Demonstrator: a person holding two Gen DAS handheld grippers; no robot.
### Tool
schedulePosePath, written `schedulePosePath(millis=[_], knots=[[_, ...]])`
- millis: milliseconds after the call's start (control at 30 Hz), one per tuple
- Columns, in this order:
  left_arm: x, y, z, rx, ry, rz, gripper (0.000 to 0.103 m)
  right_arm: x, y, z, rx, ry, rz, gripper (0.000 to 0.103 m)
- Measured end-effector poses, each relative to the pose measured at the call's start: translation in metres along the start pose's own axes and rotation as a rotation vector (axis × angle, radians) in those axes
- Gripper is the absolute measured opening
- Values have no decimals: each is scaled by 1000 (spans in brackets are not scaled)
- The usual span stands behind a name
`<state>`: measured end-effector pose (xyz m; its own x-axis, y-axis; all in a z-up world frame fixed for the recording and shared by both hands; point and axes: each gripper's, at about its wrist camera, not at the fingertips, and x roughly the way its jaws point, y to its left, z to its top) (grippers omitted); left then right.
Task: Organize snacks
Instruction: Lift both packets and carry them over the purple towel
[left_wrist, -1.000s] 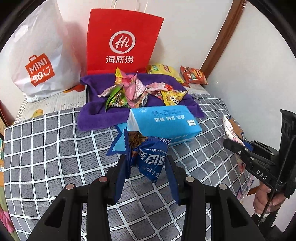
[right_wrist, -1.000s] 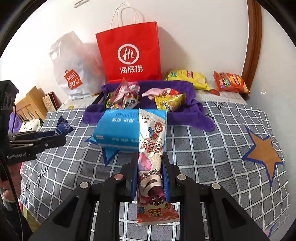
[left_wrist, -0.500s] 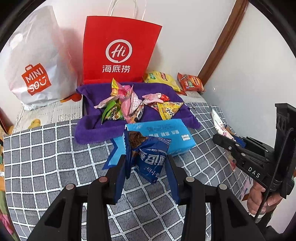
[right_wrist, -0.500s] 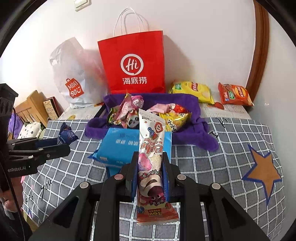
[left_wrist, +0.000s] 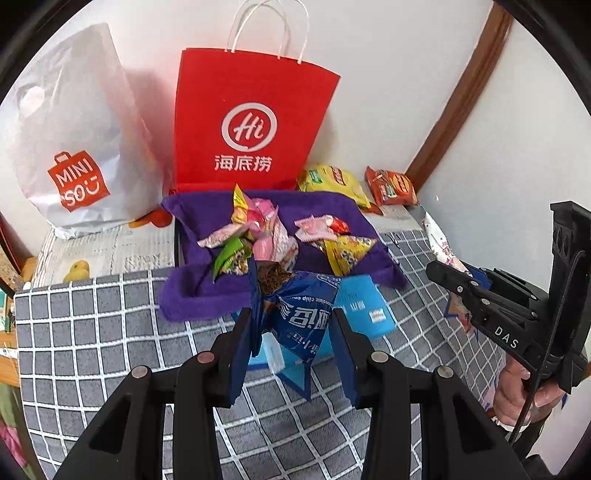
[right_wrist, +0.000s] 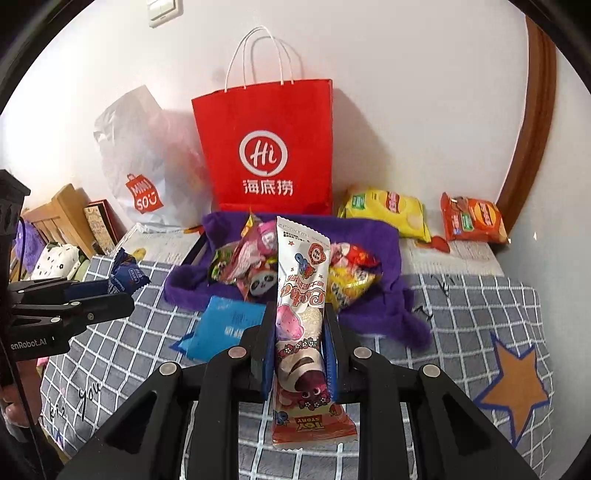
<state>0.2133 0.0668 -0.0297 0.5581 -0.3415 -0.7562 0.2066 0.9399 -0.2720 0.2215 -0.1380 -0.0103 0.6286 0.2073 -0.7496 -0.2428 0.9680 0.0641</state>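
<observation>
1. The left gripper (left_wrist: 291, 332) pinches a blue packet (left_wrist: 299, 317) between its jaws, held in the air on the near side of the purple cloth (left_wrist: 199, 295); the packet's top looks torn open, with dark contents showing.
2. The right gripper (right_wrist: 300, 332) pinches a long pink-and-white wrapper (right_wrist: 301, 295) upright between its jaws, the wrapper's lower end hanging below the fingers, also on the near side of the cloth.
3. On the cloth lies a heap of small snacks (left_wrist: 258, 240): pink, green and yellow wrappers, one with a panda face.
4. A light-blue pack (right_wrist: 225, 325) lies on the checked cover (left_wrist: 92, 332), touching the cloth's near edge.
5. A red paper bag (left_wrist: 251, 129) stands upright against the wall, just behind the cloth.
6. A white plastic bag (left_wrist: 74, 147) sits to the left of the red one, behind the cloth's left corner.
7. A yellow bag (right_wrist: 388, 210) and an orange bag (right_wrist: 472, 221) lie by the wall, to the right of the cloth's far edge.
</observation>
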Motion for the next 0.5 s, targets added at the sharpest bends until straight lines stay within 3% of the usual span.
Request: schedulePosePath(millis=[500], knots=[[20,2,42,-2,-20,22,39,32,-14,58,-6,-8,14,22]])
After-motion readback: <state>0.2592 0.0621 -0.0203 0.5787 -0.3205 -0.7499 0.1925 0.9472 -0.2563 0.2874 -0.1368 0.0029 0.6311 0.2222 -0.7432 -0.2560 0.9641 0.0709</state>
